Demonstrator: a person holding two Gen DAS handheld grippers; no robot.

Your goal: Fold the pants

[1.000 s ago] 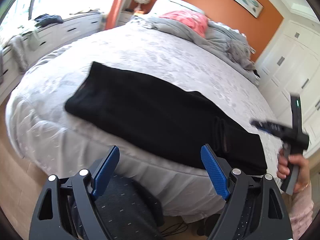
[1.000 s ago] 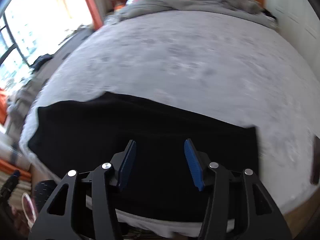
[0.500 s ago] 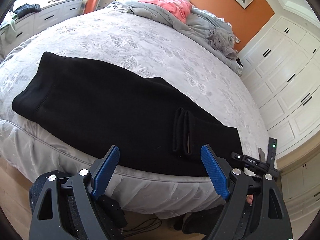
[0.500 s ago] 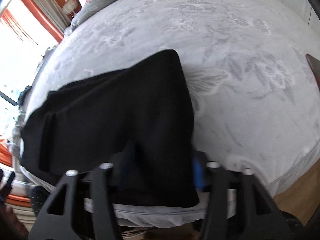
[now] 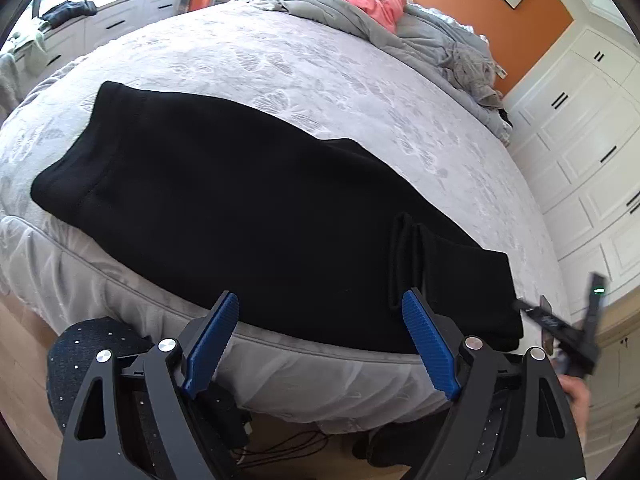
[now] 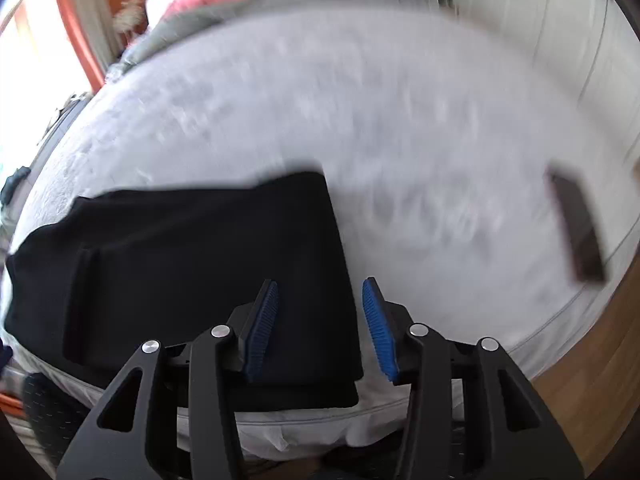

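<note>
Left gripper (image 5: 320, 326) gapes wide, empty, at the pants' (image 5: 240, 216) 6 o'clock edge. Right gripper (image 6: 320, 312) is half-open, empty, over their cuff corner.

My left wrist view: low at bed (image 5: 360, 92) foot edge, facing headboard, near. My right wrist view: same edge, blurred. Both share black pants (image 5: 248, 216).
</note>
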